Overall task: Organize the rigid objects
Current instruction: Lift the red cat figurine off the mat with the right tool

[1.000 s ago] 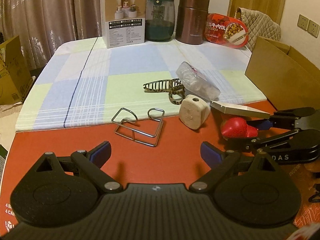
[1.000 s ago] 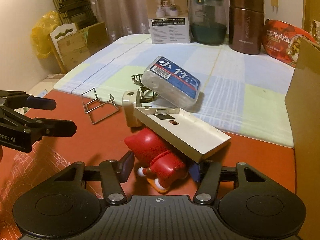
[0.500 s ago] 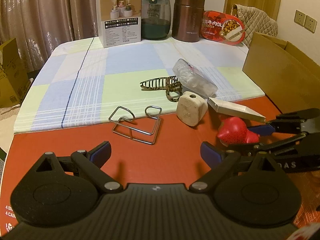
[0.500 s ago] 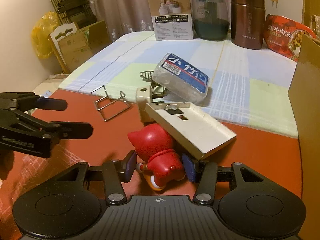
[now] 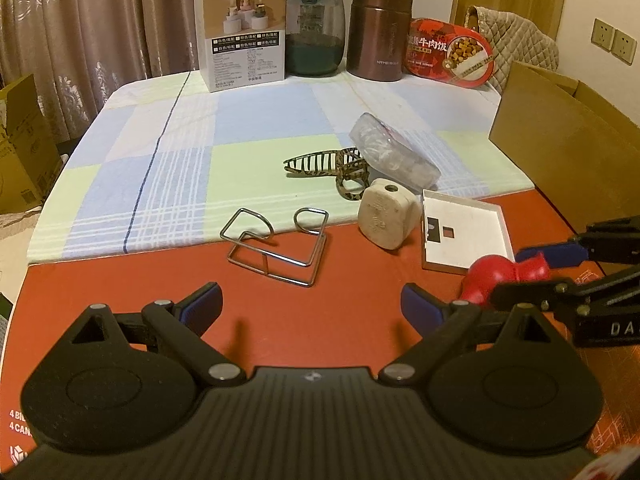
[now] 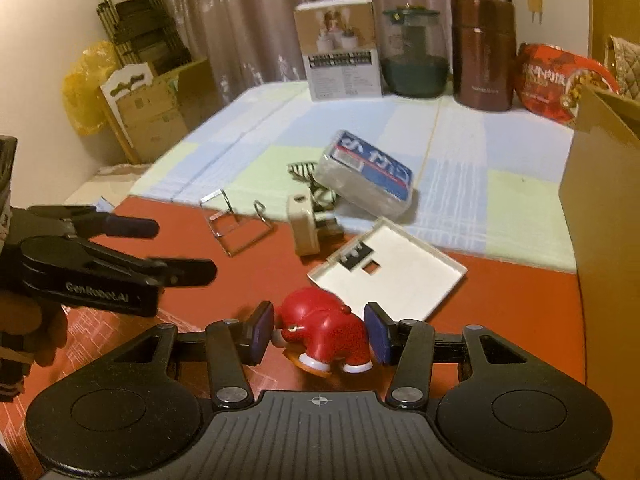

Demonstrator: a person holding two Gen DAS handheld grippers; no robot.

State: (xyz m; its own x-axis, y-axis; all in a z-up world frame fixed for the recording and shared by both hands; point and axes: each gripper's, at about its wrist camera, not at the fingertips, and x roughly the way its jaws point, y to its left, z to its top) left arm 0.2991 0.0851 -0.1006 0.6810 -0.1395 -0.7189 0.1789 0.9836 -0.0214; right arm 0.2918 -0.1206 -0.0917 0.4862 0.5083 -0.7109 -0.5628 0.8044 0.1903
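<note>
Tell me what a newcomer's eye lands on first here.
The red figurine stands out, clamped between the right gripper's blue pads over the red mat. Just beyond it, an open white tray lies face up. The left gripper hangs open and empty near a bent wire stand.

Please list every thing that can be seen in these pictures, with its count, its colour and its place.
toy figure: 1, red, between the right gripper's fingers, over the red mat
tray: 1, white, on the red mat
plug: 1, cream, at the mat's far edge
wire stand: 1, silver, on the mat's far edge
hair clip: 1, brown patterned, on the checked cloth
plastic case: 1, clear with blue label, on the cloth
box, glass jar, brown flask, red food pack: 1 each, far edge
cardboard box: 1, brown, right side
left gripper: black, open
right gripper: black, around the toy
</note>
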